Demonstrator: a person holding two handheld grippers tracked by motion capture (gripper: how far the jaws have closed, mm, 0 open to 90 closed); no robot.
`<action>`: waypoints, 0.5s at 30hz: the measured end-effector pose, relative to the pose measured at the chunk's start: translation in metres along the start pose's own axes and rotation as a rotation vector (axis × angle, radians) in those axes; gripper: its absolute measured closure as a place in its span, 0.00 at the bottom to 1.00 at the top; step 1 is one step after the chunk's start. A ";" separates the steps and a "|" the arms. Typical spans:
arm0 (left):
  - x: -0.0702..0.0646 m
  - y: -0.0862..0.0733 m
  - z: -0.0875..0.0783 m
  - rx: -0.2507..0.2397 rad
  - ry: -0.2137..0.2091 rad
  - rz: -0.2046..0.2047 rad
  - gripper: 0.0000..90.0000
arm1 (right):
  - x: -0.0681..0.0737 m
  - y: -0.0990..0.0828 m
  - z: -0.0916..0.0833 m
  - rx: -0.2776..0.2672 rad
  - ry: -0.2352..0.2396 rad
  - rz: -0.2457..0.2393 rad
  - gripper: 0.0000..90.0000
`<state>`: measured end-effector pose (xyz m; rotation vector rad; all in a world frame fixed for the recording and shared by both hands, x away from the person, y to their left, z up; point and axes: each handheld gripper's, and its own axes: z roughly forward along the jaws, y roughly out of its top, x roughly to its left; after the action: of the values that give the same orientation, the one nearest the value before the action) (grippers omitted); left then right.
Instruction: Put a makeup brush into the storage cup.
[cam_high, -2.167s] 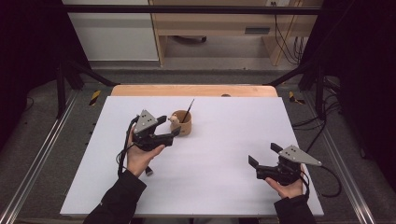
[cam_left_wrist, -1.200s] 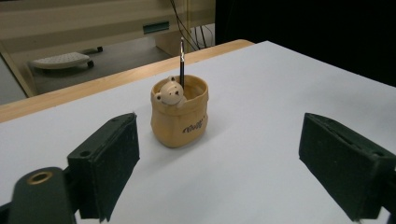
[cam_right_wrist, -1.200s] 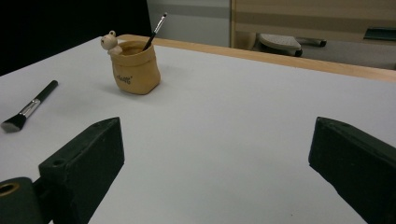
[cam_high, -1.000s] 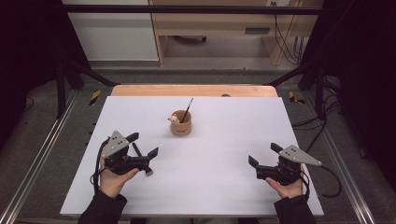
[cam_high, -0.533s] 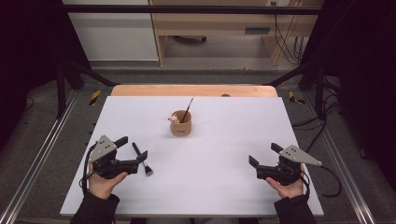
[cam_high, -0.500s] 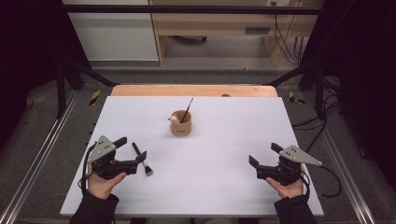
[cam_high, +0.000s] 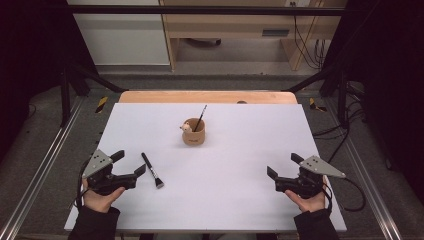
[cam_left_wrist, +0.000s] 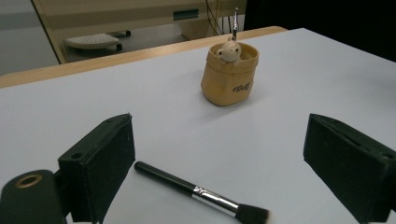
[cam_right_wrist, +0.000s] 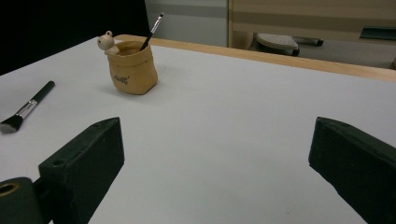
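The left gripper (cam_high: 125, 167) sits low at the near left of the table (cam_high: 250, 150), its 2 jaws wide apart and holding nothing; the brush (cam_high: 152, 170) lies flat on the white top just beside them, handle pointing away from the person, bristles toward the near edge; in the left gripper view the brush (cam_left_wrist: 198, 191) lies between the 2 jaws without touching either. The cup (cam_high: 193, 134) stands upright near the middle of the table, well apart from both grippers, with a small bear-like figure at its rim and 1 thin stick leaning in it, possibly another brush. The right gripper (cam_high: 282, 171) rests at the near right, jaws likewise apart and empty.
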<state>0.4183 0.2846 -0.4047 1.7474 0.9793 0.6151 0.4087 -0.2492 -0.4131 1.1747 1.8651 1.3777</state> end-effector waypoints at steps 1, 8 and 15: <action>0.000 0.000 0.000 0.000 0.000 0.000 0.08 | 0.000 0.000 0.000 0.001 0.000 0.001 0.04; 0.003 -0.005 0.001 0.029 0.018 -0.003 0.06 | 0.001 0.000 0.001 0.002 0.001 0.000 0.04; 0.005 -0.007 0.003 0.040 0.027 -0.013 0.06 | 0.000 0.000 0.000 0.001 0.003 0.001 0.05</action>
<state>0.4215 0.2881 -0.4123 1.7700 1.0272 0.6157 0.4089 -0.2487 -0.4129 1.1746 1.8677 1.3802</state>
